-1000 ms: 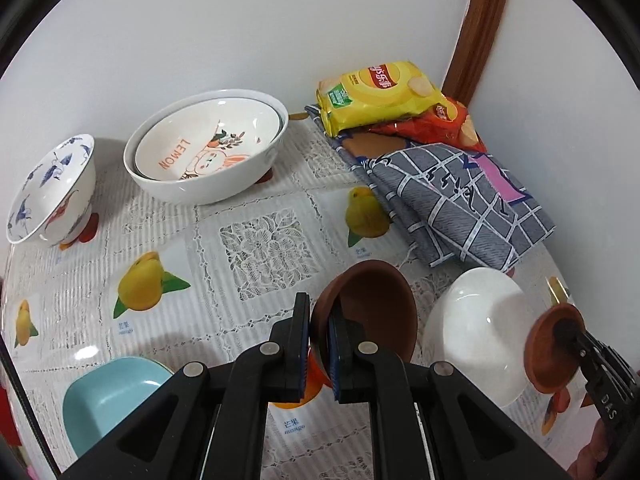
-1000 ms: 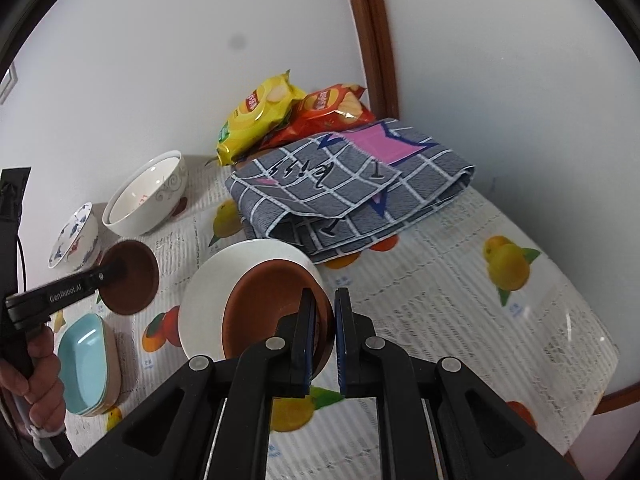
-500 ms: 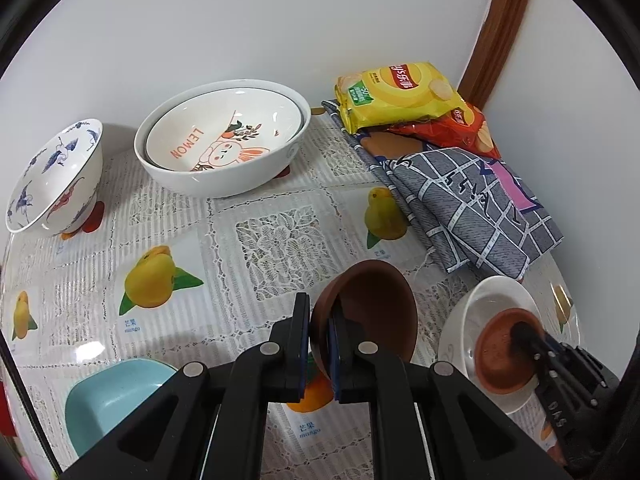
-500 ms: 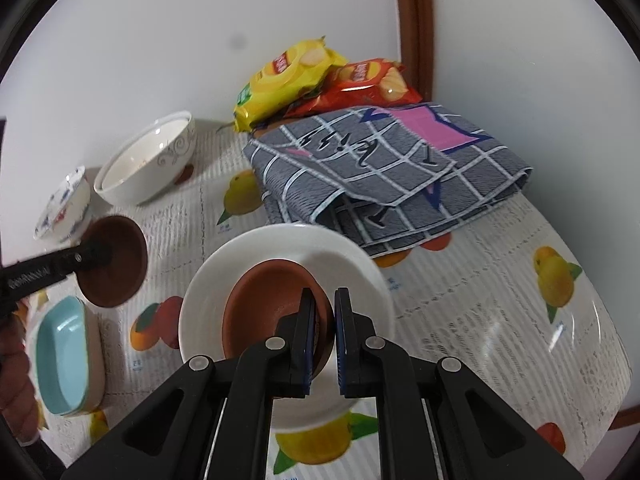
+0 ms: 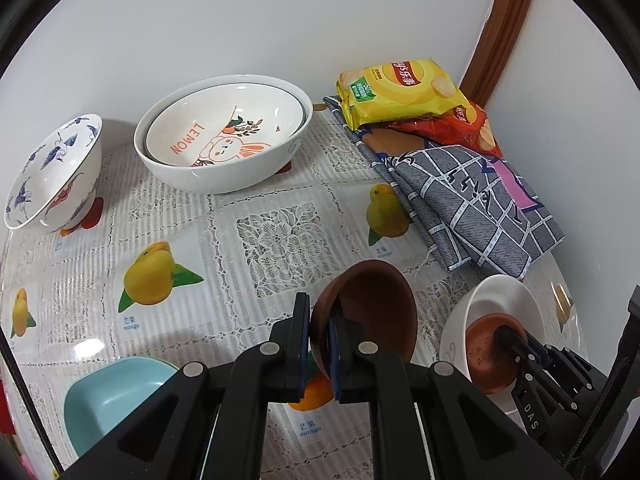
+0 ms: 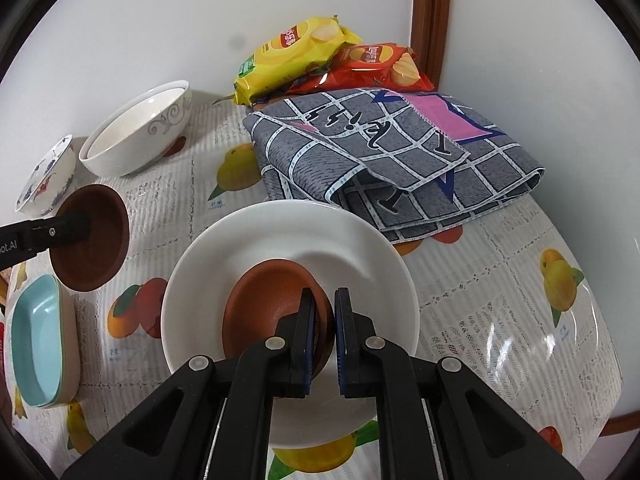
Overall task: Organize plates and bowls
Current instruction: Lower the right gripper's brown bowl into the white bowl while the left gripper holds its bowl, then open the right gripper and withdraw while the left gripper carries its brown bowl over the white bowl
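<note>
My left gripper (image 5: 319, 316) is shut on the rim of a brown clay bowl (image 5: 376, 304) and holds it tilted above the tablecloth; it also shows in the right wrist view (image 6: 94, 236). My right gripper (image 6: 322, 312) straddles the rim of a second brown bowl (image 6: 264, 304) that sits inside a white bowl (image 6: 360, 256); a small gap shows between its right pad and the rim. The same pair shows in the left wrist view, brown bowl (image 5: 486, 356) in white bowl (image 5: 504, 296).
A large white bowl holding a "LEMON" bowl (image 5: 224, 140) and a blue-patterned bowl (image 5: 52, 176) stand by the wall. Stacked light-blue dishes (image 6: 38, 344) sit at front left. A folded grey cloth (image 6: 392, 152) and chip bags (image 6: 296, 52) fill the back right corner.
My right gripper lowered its brown bowl into the white bowl and its jaws have eased slightly apart. My left gripper kept hold of its brown bowl and shifted only slightly.
</note>
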Motion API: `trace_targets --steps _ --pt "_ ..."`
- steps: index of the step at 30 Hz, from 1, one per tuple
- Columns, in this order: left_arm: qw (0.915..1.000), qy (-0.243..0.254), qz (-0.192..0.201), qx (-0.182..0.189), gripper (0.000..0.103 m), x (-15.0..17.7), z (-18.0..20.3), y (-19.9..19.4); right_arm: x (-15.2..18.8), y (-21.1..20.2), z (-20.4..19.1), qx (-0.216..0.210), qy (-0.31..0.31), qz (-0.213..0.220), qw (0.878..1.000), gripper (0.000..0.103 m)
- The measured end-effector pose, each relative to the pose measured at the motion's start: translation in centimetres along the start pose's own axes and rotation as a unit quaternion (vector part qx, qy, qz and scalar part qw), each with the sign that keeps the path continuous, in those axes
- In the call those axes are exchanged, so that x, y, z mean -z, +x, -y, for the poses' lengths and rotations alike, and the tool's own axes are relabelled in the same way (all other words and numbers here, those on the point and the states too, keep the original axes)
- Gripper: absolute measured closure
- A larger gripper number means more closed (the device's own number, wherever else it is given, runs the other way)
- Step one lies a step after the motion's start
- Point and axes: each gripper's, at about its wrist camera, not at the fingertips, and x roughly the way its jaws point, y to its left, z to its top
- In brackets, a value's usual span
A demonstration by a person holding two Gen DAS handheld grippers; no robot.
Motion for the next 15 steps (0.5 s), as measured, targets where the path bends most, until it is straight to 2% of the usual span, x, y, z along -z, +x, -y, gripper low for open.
trace_targets --steps 9,15 --pt "1.0 -0.007 -0.002 0.002 0.094 -0.2 -0.6 -0.1 -0.3 0.3 -0.3 0.011 -0.009 -0.002 1.0 0.094" --pt "0.9999 -0.012 -0.004 0.002 0.094 -0.2 -1.1 0.0 -0.1 0.8 -1.0 0.043 -0.031 -0.001 0.999 0.094"
